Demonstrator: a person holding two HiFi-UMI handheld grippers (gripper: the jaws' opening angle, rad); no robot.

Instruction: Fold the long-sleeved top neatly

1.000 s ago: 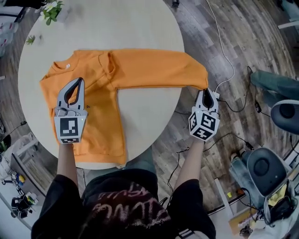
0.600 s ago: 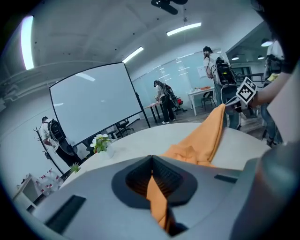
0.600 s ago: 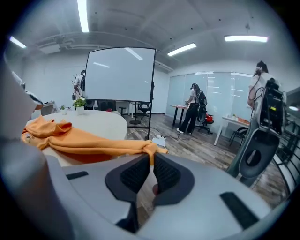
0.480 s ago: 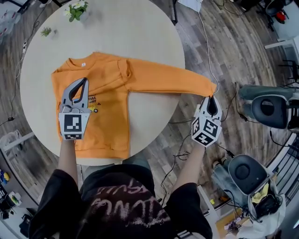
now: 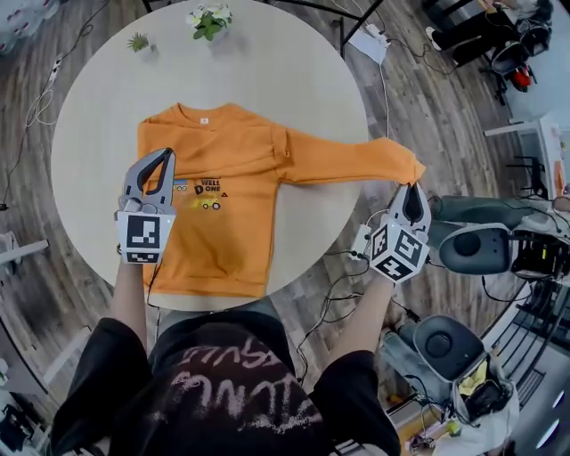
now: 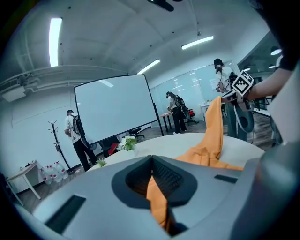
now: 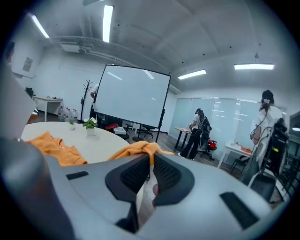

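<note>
The orange long-sleeved top (image 5: 223,209) lies front up on the round table (image 5: 98,116). Its right sleeve (image 5: 347,160) stretches out past the table's right edge. My right gripper (image 5: 412,187) is shut on the cuff of that sleeve and holds it up in the air; in the right gripper view the orange cuff (image 7: 140,149) bunches at the tips of the gripper (image 7: 151,157). My left gripper (image 5: 166,156) is over the top's left shoulder area, shut on a strip of its orange fabric (image 6: 157,197). The left gripper view shows the raised sleeve (image 6: 214,126).
Two small potted plants (image 5: 209,18) (image 5: 138,42) stand at the table's far edge. Office chairs (image 5: 476,248) and cables (image 5: 338,294) are on the wooden floor to the right. People stand around a projector screen (image 6: 112,110) in the room beyond.
Both grippers have risen with the fabric in them. The right one has lifted the cuff from beside the table's edge, and the sleeve now bunches shorter. The left stays over the shoulder.
</note>
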